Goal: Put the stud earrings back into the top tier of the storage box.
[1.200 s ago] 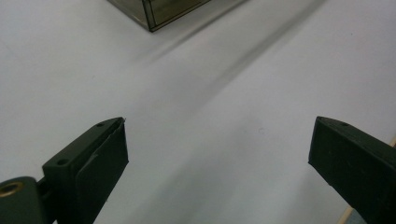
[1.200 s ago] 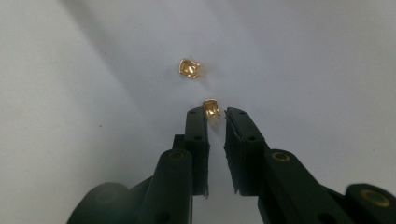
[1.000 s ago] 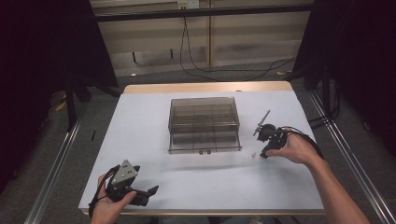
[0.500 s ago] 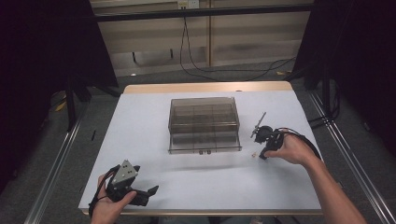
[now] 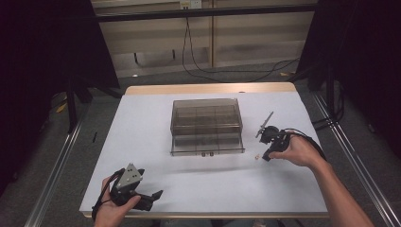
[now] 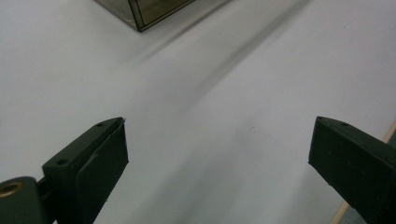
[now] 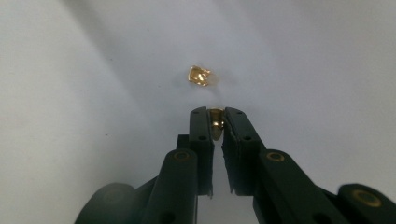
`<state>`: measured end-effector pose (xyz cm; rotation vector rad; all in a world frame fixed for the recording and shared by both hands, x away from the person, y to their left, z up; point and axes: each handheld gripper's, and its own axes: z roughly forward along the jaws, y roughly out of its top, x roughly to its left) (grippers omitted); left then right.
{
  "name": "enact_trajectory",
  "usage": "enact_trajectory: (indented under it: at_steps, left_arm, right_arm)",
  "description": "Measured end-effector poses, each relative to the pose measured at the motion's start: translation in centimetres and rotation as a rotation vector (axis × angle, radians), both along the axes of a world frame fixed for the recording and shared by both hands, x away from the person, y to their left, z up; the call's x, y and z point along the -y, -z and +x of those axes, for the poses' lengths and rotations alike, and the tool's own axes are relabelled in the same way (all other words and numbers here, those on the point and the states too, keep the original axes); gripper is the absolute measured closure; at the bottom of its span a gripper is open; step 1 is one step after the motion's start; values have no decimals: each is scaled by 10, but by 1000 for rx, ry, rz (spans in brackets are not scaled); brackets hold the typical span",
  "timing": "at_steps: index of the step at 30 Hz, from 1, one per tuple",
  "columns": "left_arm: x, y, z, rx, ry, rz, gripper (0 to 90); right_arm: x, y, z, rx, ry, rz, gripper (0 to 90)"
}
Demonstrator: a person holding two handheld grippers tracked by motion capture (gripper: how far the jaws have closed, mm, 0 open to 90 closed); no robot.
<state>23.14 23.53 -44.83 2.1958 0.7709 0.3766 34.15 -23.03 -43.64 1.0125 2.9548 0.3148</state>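
My right gripper is shut on a small gold-coloured piece pinched between its tips, just above the white table. A second small gold piece lies loose on the table a little beyond the tips. In the high view the right gripper sits to the right of a clear smoky compartment box, with a tiny piece by its tips. My left gripper rests at the table's near left edge. Its jaws stand wide open with nothing between them.
The box's near corner appears at the top of the left gripper view. The white table has a wooden far edge. Metal rails run along both sides, and cables lie on the floor behind.
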Motion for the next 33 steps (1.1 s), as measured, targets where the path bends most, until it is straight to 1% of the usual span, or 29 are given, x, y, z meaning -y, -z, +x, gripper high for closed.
enact_trajectory:
  at_steps: [1, 2, 3, 4, 6, 7, 8, 9, 10, 11, 12, 13, 15, 16, 18, 21, 22, 23, 24, 27, 28, 31, 32, 33]
  left_arm:
    - [-1, 0, 0, -2, -4, 0, 44]
    - [-2, -1, 1, 1, -13, -11, 46]
    - [-2, -1, 1, 1, -13, -11, 47]
    - [-4, -2, 1, 2, -11, -15, 46]
    - [-4, -2, 1, 3, -13, -7, 45]
    - [-4, -3, 1, 2, -16, -5, 44]
    - [-4, -3, 1, 1, -16, -7, 45]
    - [-4, -3, 0, 2, -16, -6, 45]
    - [-4, -3, 0, 2, -17, -5, 46]
    - [-4, -2, 0, 3, -27, -15, 46]
    - [-4, -3, 0, 2, -21, -5, 48]
    - [-4, -2, 0, 3, -25, -19, 47]
    - [-5, -3, 0, 3, -26, -20, 46]
    - [-5, -3, 0, 0, -30, -22, 45]
    - [-5, -2, 0, 3, -28, -21, 45]
    - [-4, -2, 0, 2, -21, -25, 45]
    - [-4, -2, 0, 1, -20, -21, 44]
    - [-4, -2, 0, 1, -20, -21, 45]
    - [-4, -2, 0, 9, -29, -17, 46]
    - [-4, -2, -1, 11, -26, -16, 45]
    - [-3, -3, -1, 7, -27, -10, 45]
    - [-4, -2, 0, 9, -25, -14, 45]
    - [-4, -2, 0, 12, -24, -3, 45]
    - [-4, -2, 0, 12, -24, -3, 45]
  right_arm:
    - [0, 0, 0, 0, 0, 0, 821]
    - [2, -3, -1, 9, 2, 24, 820]
    - [2, -3, -1, 9, 2, 24, 820]
    - [4, -6, -2, 16, 5, 52, 821]
    - [4, -7, -3, 16, 9, 58, 820]
    - [5, -8, -3, 18, 3, 65, 821]
    - [6, -11, -5, 23, 12, 91, 820]
    - [6, -11, -5, 23, 12, 91, 820]
    - [7, -13, -6, 17, 19, 107, 821]
    - [7, -13, -6, 17, 19, 107, 821]
    - [8, -14, -6, 20, 18, 126, 821]
    - [8, -15, -7, 20, 18, 133, 821]
    - [8, -15, -7, 21, 18, 139, 820]
    - [8, -18, -8, 27, 9, 153, 821]
    - [8, -20, -9, 33, 16, 171, 821]
    - [9, -22, -9, 41, 2, 179, 821]
    - [10, -25, -10, 44, 11, 195, 820]
    - [10, -25, -10, 44, 11, 195, 820]
    - [12, -29, -11, 55, 13, 213, 821]
    - [13, -33, -12, 66, 10, 227, 821]
    - [14, -37, -12, 72, 5, 247, 821]
    - [15, -41, -13, 78, 2, 260, 820]
    - [16, -46, -13, 81, 1, 270, 820]
    - [16, -46, -13, 81, 1, 270, 820]
